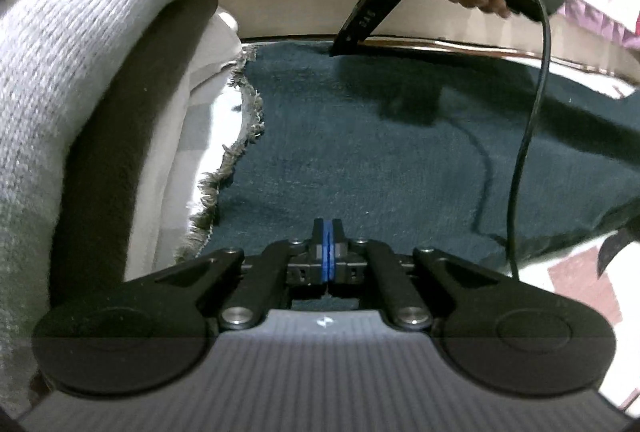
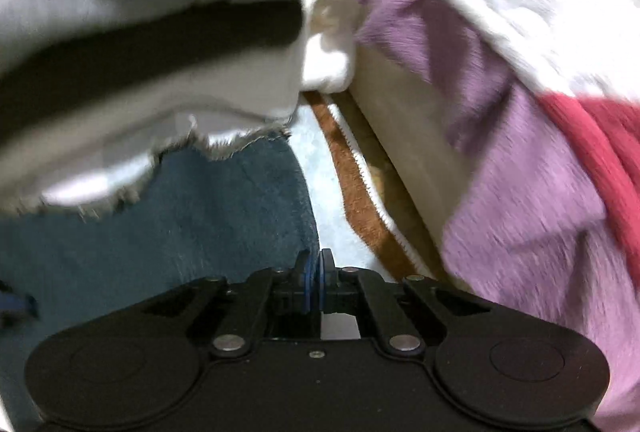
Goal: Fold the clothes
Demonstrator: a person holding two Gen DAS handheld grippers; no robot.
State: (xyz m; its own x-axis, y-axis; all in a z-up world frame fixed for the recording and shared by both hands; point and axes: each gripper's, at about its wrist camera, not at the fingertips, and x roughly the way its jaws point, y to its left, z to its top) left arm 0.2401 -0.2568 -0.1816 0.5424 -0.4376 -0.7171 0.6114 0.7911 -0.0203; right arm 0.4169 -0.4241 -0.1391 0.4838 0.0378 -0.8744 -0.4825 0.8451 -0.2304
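Left claw (image 1: 328,232) clenched, empty, over dark teal garment (image 1: 380,152); right claw (image 2: 315,264) clenched at garment's edge, grasp unclear.

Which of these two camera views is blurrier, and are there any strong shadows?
Right wrist view: heavy motion smear over the purple ruffled fabric. Left wrist view: sharper; the right gripper and its black cable cast dark shadows on the dark teal fuzzy cloth; fisheye bending.

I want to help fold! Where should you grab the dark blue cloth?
Probably its frayed edge. It lies bare on the left of the dark blue cloth, which lies flat, so an edge is easiest to pinch. Slide the left gripper's jaws in from that side.
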